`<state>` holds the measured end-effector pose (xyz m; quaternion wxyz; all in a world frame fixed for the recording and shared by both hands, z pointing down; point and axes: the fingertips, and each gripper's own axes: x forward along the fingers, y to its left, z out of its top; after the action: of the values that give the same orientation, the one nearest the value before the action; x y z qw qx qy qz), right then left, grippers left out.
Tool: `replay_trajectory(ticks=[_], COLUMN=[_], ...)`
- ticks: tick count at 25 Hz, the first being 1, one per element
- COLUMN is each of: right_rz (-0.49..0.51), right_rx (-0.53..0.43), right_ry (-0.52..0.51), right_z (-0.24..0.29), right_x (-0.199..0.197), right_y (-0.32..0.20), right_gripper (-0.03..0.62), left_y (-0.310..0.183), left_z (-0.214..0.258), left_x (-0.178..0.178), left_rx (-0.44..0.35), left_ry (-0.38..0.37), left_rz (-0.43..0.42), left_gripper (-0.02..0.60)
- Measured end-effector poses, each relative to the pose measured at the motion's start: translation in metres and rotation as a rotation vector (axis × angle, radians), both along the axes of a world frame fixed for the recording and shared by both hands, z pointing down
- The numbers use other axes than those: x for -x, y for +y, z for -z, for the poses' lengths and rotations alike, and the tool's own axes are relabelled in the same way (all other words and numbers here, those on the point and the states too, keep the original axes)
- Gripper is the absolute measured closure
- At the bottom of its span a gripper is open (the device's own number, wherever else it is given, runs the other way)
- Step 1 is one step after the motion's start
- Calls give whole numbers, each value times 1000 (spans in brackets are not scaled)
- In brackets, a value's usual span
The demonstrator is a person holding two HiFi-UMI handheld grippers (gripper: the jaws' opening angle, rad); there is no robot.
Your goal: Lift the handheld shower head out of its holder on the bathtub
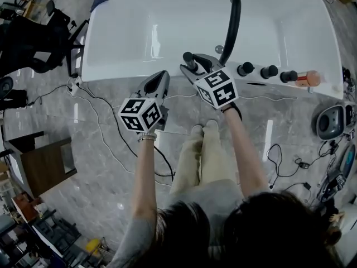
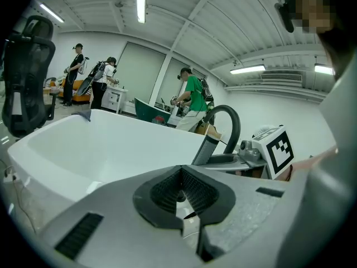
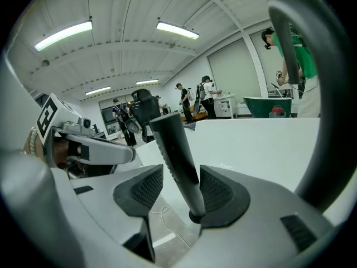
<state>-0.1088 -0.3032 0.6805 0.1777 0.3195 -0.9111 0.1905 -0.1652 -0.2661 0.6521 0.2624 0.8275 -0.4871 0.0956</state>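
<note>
Shower head point(image 3: 173, 144) between released right claw point(image 3: 184, 193), lower end hidden; left claw point(image 2: 181, 197) clenched.

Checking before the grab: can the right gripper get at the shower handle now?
Likely yes: the handle stands between the right gripper's open jaws, with nothing in the way.

Bathtub point(image 1: 167, 32): smooth, glossy white. Floor point(image 1: 83, 149) beside bathtub: polished grey marble-look tile, reflective. Shower head handle point(image 3: 174, 149): matt dark plastic, ribbed grip. Hose point(image 1: 233, 24) over bathtub rim: smooth black, slight sheen. Left hand-held gripper point(image 2: 181, 197), right hand-held gripper point(image 3: 175, 191): matt grey plastic shells. Pads point(image 3: 146, 188): black, finely knurled.
</note>
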Motion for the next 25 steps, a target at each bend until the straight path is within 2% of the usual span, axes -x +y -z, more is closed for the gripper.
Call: replay_trajectory(ticks=[12, 16, 20, 25], right_rz=[-13, -7, 13, -15], right_rx=[21, 17, -4, 10], right_ry=[10, 46, 80, 82], right_z=[-26, -31, -32, -32], right_x=[6, 5, 5, -2], right_y=[-8, -10, -11, -10], right_gripper=[411, 413, 437, 448], left_y=[2, 1, -2, -1], left_z=[-24, -27, -27, -25], left_x=[1, -1, -3, -6], left_rx=[14, 18, 17, 18], left_ry=[21, 19, 30, 36], left_rz=[24, 23, 28, 26], left_gripper=[577, 577, 577, 577])
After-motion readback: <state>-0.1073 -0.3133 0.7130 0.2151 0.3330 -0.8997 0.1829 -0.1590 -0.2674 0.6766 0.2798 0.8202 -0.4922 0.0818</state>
